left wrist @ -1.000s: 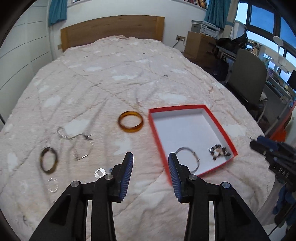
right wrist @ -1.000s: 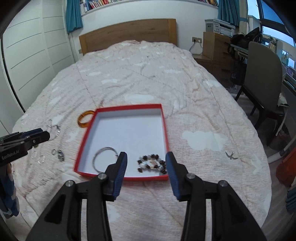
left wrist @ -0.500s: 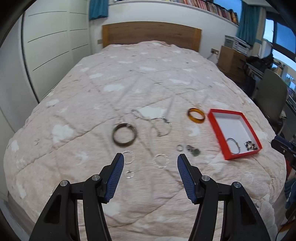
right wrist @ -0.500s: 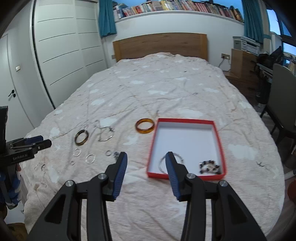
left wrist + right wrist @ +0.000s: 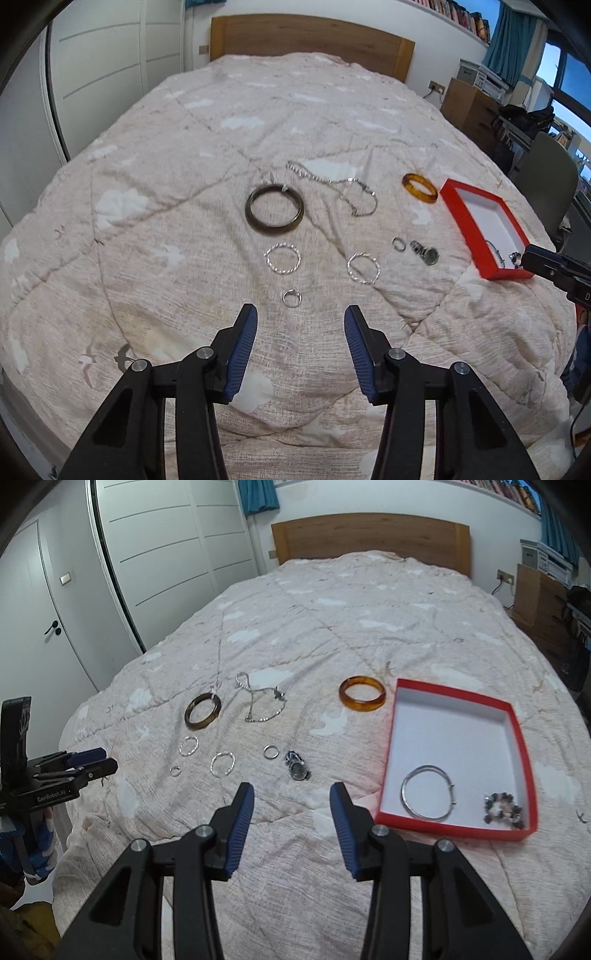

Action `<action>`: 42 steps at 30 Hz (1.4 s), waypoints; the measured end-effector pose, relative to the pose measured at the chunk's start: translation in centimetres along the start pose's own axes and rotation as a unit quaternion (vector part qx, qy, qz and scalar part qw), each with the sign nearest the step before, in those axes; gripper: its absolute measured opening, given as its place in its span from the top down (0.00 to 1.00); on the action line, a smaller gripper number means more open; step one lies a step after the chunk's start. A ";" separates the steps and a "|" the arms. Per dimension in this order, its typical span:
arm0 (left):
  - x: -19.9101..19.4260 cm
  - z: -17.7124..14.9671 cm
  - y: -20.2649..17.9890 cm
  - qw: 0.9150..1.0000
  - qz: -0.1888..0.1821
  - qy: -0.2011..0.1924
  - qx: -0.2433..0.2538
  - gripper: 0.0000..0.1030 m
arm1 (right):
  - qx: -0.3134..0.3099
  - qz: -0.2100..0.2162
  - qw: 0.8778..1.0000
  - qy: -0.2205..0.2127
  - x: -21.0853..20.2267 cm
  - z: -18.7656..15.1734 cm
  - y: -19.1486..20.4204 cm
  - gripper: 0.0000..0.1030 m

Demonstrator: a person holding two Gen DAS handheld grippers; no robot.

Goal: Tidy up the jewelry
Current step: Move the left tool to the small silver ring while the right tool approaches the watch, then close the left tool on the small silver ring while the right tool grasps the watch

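Just beyond the closing, empty left tongs (image 5: 300, 325), a small ring (image 5: 292, 297) on the quilt (image 5: 166, 221).

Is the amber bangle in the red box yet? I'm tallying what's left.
No, the amber bangle lies on the bedspread beside the red box.

Quilted bed (image 5: 258, 110), wooden headboard (image 5: 369, 535), white wardrobe (image 5: 166, 554)

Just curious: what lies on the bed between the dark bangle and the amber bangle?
A silver chain lies between the dark bangle and the amber bangle, touching neither; both views show it.
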State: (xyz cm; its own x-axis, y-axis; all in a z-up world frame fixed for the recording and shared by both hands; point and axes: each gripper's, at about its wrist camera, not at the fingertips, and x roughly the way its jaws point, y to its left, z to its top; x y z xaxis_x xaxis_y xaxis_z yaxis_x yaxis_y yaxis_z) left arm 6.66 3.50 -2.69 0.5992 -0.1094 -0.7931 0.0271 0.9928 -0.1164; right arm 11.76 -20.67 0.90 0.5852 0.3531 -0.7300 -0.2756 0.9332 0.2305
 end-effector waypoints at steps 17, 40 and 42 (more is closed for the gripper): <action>10.3 1.0 1.4 0.997 -0.010 0.073 -0.012 0.68 | -0.013 0.040 0.997 0.069 10.9 1.8 -1.6 0.61; 9.0 2.2 0.7 0.998 -0.046 0.050 -0.006 0.72 | -0.025 0.050 0.994 0.098 15.0 2.1 -2.4 0.61; 10.0 2.2 0.6 0.997 -0.039 0.059 -0.004 0.72 | -0.025 0.051 0.993 0.099 15.2 2.1 -2.4 0.61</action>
State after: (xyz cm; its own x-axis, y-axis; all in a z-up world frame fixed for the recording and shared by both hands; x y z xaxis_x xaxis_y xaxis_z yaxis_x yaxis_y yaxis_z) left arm 14.44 3.15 -9.32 0.4972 -0.1917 -0.8462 0.0641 0.9807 -0.1845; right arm 22.89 -17.41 -9.35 0.3928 0.4213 -0.8175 -0.3670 0.8869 0.2807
